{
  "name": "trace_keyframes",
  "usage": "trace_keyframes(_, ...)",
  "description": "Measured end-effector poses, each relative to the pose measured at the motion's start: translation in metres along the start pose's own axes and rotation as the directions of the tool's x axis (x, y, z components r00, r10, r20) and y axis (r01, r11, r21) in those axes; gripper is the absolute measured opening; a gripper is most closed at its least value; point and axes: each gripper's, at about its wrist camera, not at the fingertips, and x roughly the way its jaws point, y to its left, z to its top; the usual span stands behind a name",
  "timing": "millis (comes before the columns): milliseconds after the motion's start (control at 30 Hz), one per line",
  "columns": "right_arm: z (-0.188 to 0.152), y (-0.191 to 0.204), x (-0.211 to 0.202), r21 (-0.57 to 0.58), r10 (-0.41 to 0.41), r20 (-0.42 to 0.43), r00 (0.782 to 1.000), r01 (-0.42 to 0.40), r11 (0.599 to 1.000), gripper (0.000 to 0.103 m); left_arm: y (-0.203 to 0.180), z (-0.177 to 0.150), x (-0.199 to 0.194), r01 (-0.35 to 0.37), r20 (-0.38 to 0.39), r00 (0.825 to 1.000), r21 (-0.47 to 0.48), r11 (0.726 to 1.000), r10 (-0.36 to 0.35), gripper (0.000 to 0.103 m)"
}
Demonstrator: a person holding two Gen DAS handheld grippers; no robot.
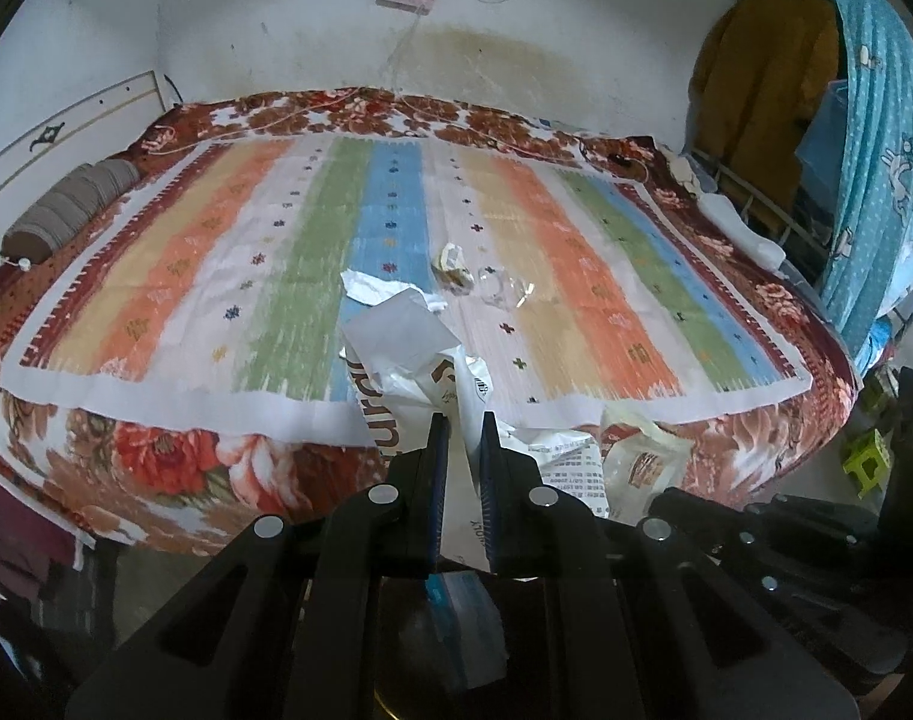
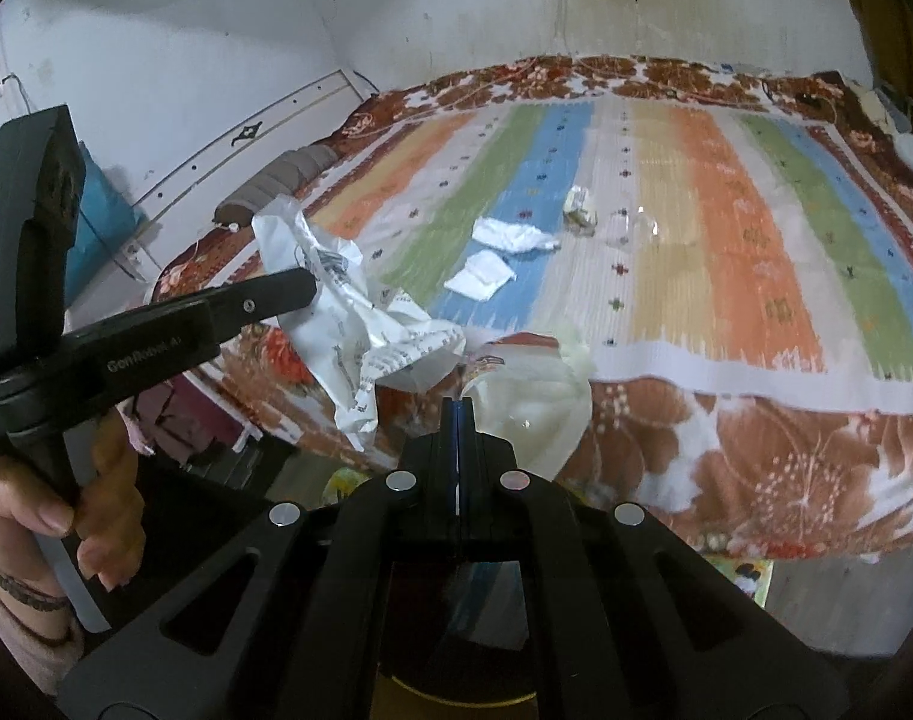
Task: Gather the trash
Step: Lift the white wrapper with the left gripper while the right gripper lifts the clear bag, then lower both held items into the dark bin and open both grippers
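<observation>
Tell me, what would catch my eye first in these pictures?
The bed's striped blanket, in orange, green and blue bands, fills both views. In front of it the left gripper holds a crumpled white wrapper with printing on it, while the right gripper is shut on a clear plastic bag. More litter lies mid-bed: white paper scraps, a small yellowish wrapper and a bit of clear plastic.

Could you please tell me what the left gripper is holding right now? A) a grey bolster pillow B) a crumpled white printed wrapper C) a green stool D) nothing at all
B: the left gripper is shut on a crumpled white printed wrapper, held up at the near edge of the bed.
</observation>
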Motion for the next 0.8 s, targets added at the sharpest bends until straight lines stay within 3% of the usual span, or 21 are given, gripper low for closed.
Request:
trace_keyframes(567, -0.040, 0.000, 0.013, 0.012, -0.035, -0.134, 0.990, 0.036, 0.999, 0.000, -0.017, -0.046, 0.009, -0.014, -0.101, 0.995, 0.071, 0.997, 0.021, 0.010)
trace_keyframes(800, -0.051, -0.004, 0.020, 0.044, -0.049, -0.196, 0.979, 0.058, 0.997, 0.000, -0.018, -0.063, 0.022, -0.012, -0.182, 0.983, 0.075, 0.997, 0.025, 0.010)
